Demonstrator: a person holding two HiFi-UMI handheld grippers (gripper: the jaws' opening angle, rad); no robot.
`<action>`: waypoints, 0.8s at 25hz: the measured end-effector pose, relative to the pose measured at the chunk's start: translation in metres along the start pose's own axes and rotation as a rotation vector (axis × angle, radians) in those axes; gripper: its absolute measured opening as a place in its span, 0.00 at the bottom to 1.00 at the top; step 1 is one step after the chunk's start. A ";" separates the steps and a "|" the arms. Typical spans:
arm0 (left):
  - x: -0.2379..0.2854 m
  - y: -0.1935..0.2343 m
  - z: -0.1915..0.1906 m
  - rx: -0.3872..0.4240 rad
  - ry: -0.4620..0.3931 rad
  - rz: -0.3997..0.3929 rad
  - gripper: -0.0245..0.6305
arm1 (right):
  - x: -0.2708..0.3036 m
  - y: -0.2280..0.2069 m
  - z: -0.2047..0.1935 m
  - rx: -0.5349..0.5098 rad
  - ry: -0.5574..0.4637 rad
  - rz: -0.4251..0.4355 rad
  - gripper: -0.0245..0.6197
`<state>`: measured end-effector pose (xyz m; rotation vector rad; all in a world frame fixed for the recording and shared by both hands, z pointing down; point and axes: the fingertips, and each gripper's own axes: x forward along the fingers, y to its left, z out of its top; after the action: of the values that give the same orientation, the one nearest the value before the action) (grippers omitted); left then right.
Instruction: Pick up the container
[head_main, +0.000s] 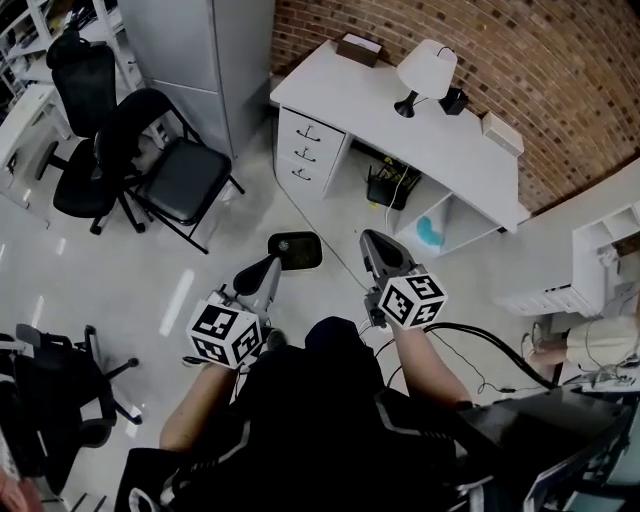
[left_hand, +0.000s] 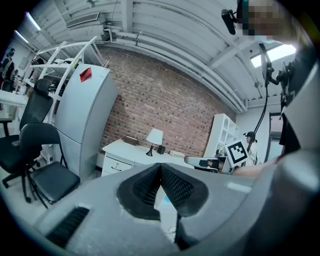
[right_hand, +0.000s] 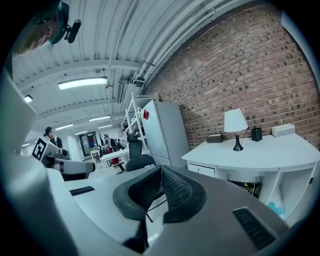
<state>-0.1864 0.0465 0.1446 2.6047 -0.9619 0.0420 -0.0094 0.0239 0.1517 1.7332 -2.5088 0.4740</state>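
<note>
Both grippers are held out level over the floor, a few steps short of a white desk (head_main: 455, 150) against the brick wall. My left gripper (head_main: 292, 250) is shut with nothing in it, its pads meeting in the left gripper view (left_hand: 160, 166). My right gripper (head_main: 373, 240) is shut and empty too (right_hand: 161, 169). On the desk stand a white lamp (head_main: 426, 70), a small black container (head_main: 455, 100) beside it, a brown box (head_main: 358, 48) and a white box (head_main: 502, 132). A teal item (head_main: 430, 232) lies in the desk's open shelf. Which one the task means I cannot tell.
A tall grey cabinet (head_main: 200, 50) stands left of the desk, with a black folding chair (head_main: 180, 175) and an office chair (head_main: 85, 120) before it. Another black chair (head_main: 50, 400) is at lower left. A black basket (head_main: 388, 185) sits under the desk. White shelving (head_main: 600, 260) stands right.
</note>
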 end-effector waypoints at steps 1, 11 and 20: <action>0.007 0.002 0.001 0.003 0.007 -0.001 0.05 | 0.007 -0.007 0.002 -0.002 -0.004 0.001 0.05; 0.102 0.021 -0.019 -0.016 0.146 0.066 0.05 | 0.067 -0.105 -0.020 0.053 0.071 0.049 0.05; 0.197 0.017 -0.080 -0.053 0.293 0.110 0.05 | 0.112 -0.215 -0.111 0.197 0.183 0.052 0.05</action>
<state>-0.0384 -0.0611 0.2544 2.4069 -0.9817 0.4083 0.1332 -0.1154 0.3286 1.6026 -2.4534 0.8677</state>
